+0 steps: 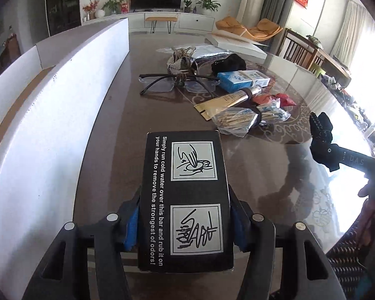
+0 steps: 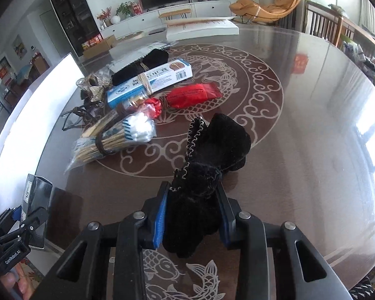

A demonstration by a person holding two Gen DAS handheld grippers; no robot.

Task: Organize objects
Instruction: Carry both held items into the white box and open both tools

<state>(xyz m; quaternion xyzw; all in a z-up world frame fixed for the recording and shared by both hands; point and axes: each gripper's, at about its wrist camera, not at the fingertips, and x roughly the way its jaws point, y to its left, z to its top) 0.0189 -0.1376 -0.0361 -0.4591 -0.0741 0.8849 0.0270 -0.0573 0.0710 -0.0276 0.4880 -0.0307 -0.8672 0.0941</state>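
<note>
Black box point(image 1: 187, 200) with white printed instructions sits clamped between the blue pads of the left tongs point(image 1: 185, 215), held over the near part of the counter point(image 1: 107, 137), beside a white board point(image 1: 50, 115). Black velvet pouch point(image 2: 207, 165) with pale stitched edging is pinched in the right tongs point(image 2: 191, 215); its far end droops toward the counter. Farther out lies a cluster: cotton swabs point(image 2: 127, 132), red packet point(image 2: 192, 95), blue and white carton point(image 2: 150, 82), glasses point(image 1: 172, 85).
</note>
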